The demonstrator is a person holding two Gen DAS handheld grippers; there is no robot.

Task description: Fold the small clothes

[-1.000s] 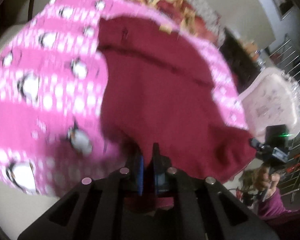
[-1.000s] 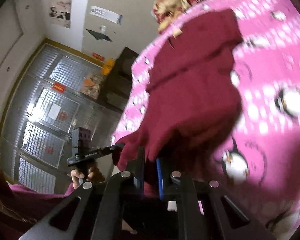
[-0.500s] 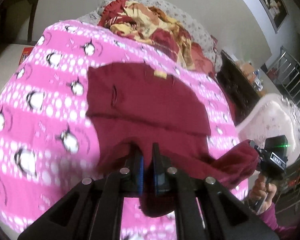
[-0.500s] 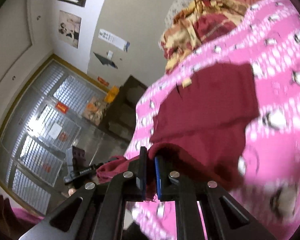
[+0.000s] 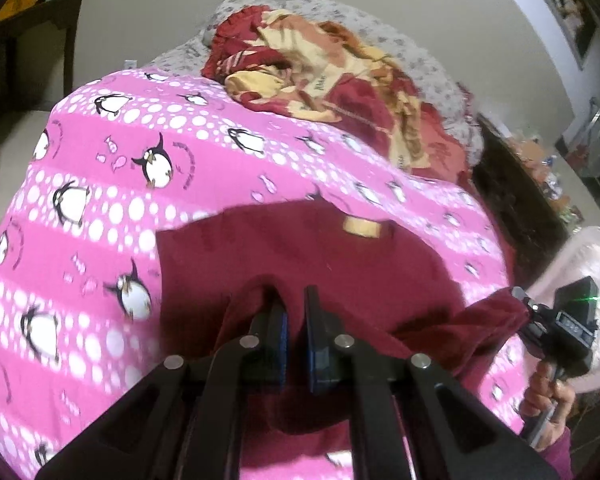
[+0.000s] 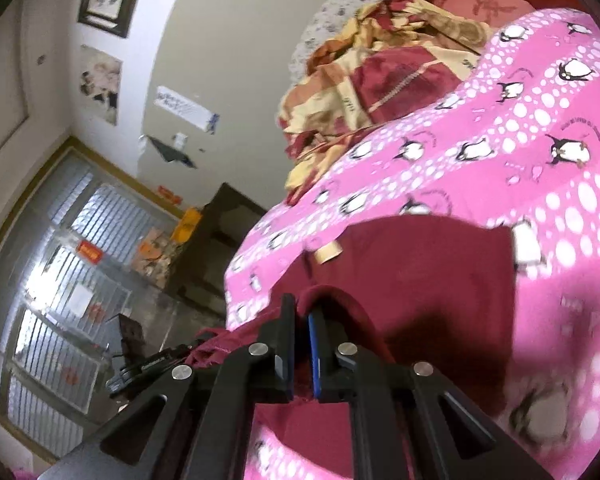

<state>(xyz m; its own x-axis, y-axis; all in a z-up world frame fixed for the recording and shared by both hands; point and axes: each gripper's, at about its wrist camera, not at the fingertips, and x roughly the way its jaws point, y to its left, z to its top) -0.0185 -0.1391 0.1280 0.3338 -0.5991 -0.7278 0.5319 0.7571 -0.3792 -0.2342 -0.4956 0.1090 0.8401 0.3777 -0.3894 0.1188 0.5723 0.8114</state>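
Pink penguin-print bedding (image 5: 112, 216) covers the bed, with a crumpled red-and-yellow blanket (image 5: 332, 80) heaped at its far end against the wall. On the near part of the cover, toward the near edge, lies the maroon garment (image 5: 300, 256), a tan label (image 5: 362, 226) showing at its far hem.

A second ago the garment filled most of both views, stretched long across the bed with the grippers low over it. Now far more of the cover shows beyond it, and its visible part is shorter. Both grippers have risen and pulled back toward the near edge, carrying the near hem with them.

The left gripper (image 5: 294, 320) is clamped on a raised ridge of maroon cloth, its jaws nearly together with fabric between them. The right gripper (image 6: 302, 320) likewise pinches a bunched fold near the bed's right edge; from the left view its hem hangs taut off that side.

So the near hem is lifted and under control, which I take as the start of a fold: the likely next step is to carry this edge forward over the flat part toward the label. The risk is uneven tension, since the right corner sits off the bed while the left is over it.
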